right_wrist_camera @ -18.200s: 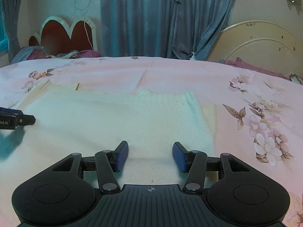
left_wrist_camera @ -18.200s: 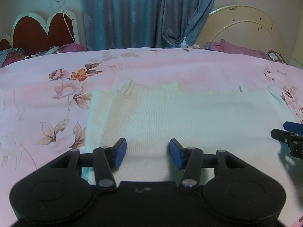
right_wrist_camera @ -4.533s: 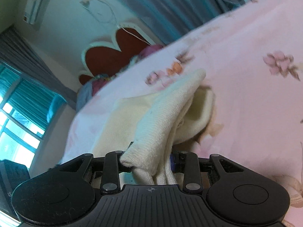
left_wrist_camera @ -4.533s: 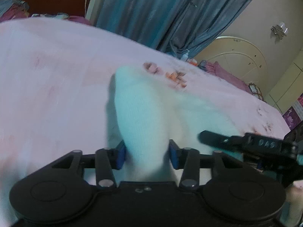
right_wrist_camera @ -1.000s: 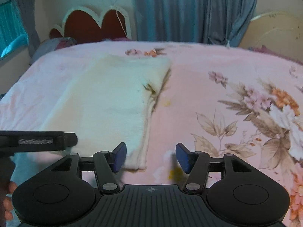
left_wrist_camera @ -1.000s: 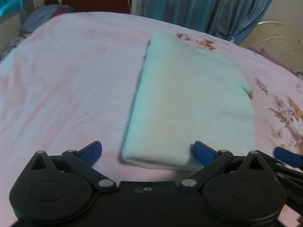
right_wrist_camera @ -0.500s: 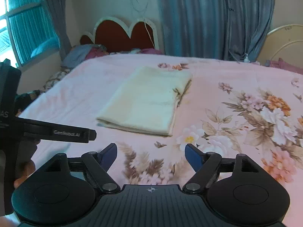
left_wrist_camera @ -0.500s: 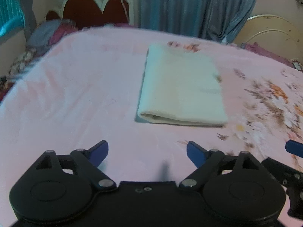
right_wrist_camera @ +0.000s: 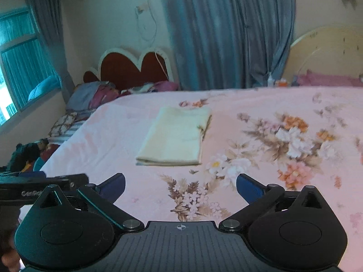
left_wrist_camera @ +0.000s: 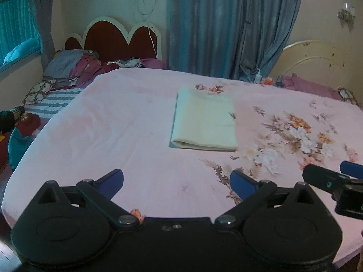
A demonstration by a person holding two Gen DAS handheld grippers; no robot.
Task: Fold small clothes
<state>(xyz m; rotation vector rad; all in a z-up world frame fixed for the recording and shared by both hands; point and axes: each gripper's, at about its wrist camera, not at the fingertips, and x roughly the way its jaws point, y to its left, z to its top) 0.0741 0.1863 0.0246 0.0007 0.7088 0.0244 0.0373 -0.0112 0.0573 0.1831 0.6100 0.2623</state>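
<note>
At twelve o'clock of the left gripper, well apart: folded cream garment, flat on pink floral bedsheet. At eleven o'clock of the right gripper, same garment, likewise well clear. Both sets of jaws spread wide, gripping nothing. Behind the bed: red scalloped headboard, grey-blue curtains.

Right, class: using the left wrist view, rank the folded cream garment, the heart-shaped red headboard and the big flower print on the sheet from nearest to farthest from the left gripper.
From the left gripper, open above the sheet:
1. Big flower print, nearest, just ahead and to the right.
2. Folded cream garment, mid-bed, roughly straight ahead.
3. Heart-shaped red headboard, farthest, against the wall, ahead on the left.
</note>
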